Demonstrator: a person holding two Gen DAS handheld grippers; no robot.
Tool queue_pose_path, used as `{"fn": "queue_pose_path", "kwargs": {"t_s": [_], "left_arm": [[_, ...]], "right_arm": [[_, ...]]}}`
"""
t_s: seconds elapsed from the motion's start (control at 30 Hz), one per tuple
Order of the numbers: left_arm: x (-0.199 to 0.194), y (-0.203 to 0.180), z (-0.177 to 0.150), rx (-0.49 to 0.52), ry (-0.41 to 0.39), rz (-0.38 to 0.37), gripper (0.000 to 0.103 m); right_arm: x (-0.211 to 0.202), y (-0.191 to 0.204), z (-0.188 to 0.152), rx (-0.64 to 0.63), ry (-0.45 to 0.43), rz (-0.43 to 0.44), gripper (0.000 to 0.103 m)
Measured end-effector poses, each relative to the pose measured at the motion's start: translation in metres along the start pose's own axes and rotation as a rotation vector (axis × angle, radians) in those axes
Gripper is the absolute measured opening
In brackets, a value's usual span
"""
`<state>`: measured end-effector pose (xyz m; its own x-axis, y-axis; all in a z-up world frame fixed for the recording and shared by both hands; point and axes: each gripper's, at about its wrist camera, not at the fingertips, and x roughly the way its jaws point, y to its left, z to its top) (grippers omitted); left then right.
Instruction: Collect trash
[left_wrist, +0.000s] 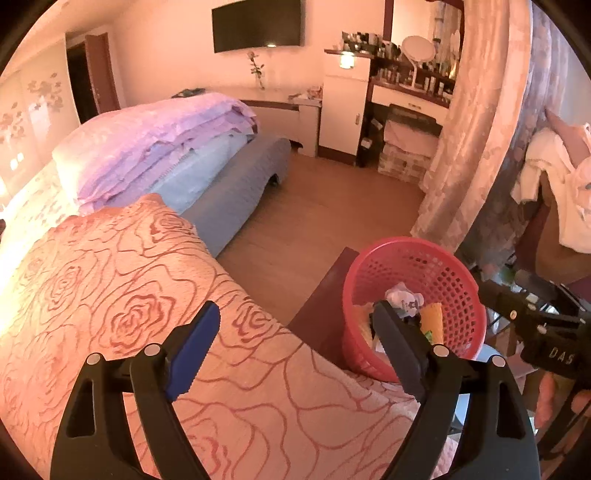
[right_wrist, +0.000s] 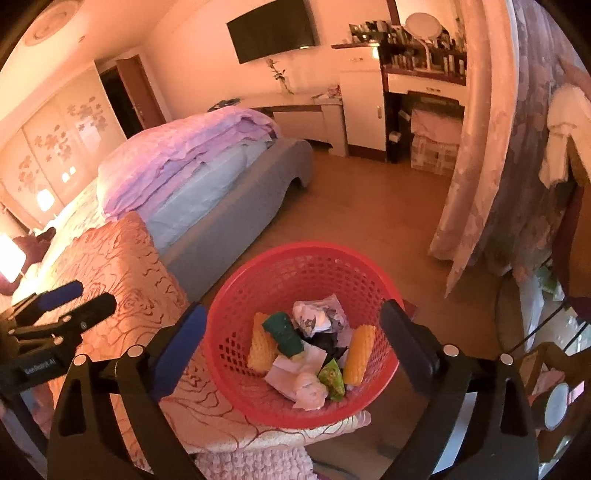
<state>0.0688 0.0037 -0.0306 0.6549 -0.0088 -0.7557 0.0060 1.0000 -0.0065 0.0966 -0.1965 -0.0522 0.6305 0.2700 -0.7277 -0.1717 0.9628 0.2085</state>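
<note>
Looking down, right wrist view: red perforated plastic basket (right_wrist: 303, 332) seen from above, between the fingers of the right claw (right_wrist: 291, 332), its inside laid open.
Basket contents: two yellow corn-cob pieces (right_wrist: 360, 352), one dark green scrubbing sponge (right_wrist: 283, 330), one small green wrapper (right_wrist: 332, 376), several crumpled white papers (right_wrist: 319, 315); the exact paper count cannot be told.
Left wrist view: same basket (left_wrist: 413, 310) seen from the side, partly behind the dark finger (left_wrist: 397, 343); only the top of the trash shows.
Right claw state: released, jaws spread wide on either side of the basket, pads not touching it, nothing held.
Left claw (left_wrist: 295, 350) state: released, jaws wide, nothing between them, hovering over the rose-patterned pink bedspread (left_wrist: 129, 295).
Each claw in the other's view: left claw (right_wrist: 74, 302) appears at the left edge over the bedspread; right claw (left_wrist: 546, 332) appears at the right edge beside the basket.
Basket footing: on a dark red-brown surface (left_wrist: 325, 295) just beside the bed's edge; bedspread corner (right_wrist: 258, 435) touches the basket's near rim.
Open room: wooden floor (right_wrist: 369, 206) beyond the basket lies bare up to the white cabinets (right_wrist: 362, 110); patterned curtain (right_wrist: 476, 166) closes the right side.
Counts: two claws, one basket, one wall-mounted black screen (right_wrist: 273, 29).
</note>
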Motion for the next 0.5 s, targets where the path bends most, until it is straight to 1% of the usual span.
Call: {"fn": "queue_pose_path", "kwargs": {"t_s": [0.27, 0.5], "left_arm": [[-0.025, 0.007, -0.014, -0.030, -0.039, 0.023, 0.085], [-0.041, 0.007, -0.030, -0.063, -0.070, 0.040, 0.086]], "right_arm": [[-0.014, 0.010, -0.018, -0.010, 0.007, 0.004, 0.094], [-0.028, 0.017, -0.032, -0.028, -0.008, 0.006, 0.095]]}}
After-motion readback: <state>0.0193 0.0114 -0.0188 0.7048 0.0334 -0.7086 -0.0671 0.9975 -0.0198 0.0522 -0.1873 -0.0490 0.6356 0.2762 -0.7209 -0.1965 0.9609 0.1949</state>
